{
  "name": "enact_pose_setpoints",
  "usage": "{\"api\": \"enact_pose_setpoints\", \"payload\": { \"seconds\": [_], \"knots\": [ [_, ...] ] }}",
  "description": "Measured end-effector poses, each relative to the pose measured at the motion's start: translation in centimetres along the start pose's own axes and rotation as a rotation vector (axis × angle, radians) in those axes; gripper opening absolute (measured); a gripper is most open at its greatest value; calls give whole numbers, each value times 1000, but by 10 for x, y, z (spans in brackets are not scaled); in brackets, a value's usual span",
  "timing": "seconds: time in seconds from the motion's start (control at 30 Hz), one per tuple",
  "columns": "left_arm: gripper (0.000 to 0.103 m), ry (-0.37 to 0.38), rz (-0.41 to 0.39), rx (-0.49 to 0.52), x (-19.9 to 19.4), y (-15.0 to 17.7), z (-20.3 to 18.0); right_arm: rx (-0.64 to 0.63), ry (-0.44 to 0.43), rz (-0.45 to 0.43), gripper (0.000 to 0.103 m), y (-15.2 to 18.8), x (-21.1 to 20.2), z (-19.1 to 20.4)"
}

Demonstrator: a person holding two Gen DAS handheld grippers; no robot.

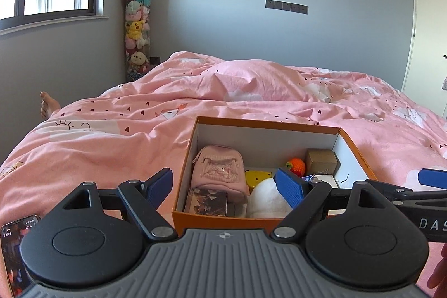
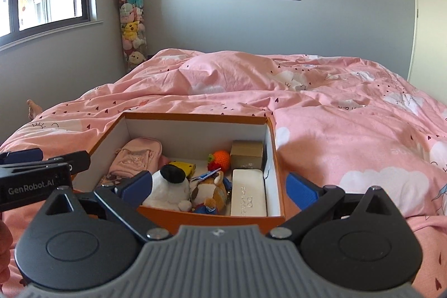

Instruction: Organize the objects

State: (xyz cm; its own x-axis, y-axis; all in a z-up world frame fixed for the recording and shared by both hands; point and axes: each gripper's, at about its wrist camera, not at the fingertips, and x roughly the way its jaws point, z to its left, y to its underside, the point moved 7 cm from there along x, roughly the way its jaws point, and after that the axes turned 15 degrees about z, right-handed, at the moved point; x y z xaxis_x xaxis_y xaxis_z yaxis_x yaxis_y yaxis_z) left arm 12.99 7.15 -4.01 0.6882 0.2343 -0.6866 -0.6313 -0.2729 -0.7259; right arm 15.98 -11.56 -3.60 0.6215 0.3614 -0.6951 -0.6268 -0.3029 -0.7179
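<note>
An orange box (image 1: 223, 221) with a white inside sits on the pink bed; it also shows in the right wrist view (image 2: 212, 218). It holds a pink pouch (image 1: 219, 169), a white plush (image 2: 169, 190), a corgi plush (image 2: 211, 192), a white case (image 2: 248, 193), an orange crochet ball (image 2: 222, 157), a tan box (image 2: 247, 152) and a yellow item (image 1: 257, 177). My left gripper (image 1: 225, 186) is open and empty over the box's near left side. My right gripper (image 2: 219, 187) is open and empty over the box's near edge.
The pink duvet (image 1: 195, 91) covers the whole bed, rumpled toward the back. A phone (image 1: 15, 247) lies at the near left. A bare foot (image 1: 47, 104) shows at the bed's left edge. A tall tube of plush toys (image 1: 137, 27) stands in the corner.
</note>
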Motion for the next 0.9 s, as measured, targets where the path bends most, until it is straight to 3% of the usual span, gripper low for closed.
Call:
{"api": "enact_pose_setpoints", "payload": {
  "seconds": [0.6,0.9],
  "knots": [
    [97,-40,105,38,8,15,-2,-26,-3,53,102,5,9,9],
    [97,-41,150,59,15,23,-10,30,0,59,102,9,18,-3]
  ]
}}
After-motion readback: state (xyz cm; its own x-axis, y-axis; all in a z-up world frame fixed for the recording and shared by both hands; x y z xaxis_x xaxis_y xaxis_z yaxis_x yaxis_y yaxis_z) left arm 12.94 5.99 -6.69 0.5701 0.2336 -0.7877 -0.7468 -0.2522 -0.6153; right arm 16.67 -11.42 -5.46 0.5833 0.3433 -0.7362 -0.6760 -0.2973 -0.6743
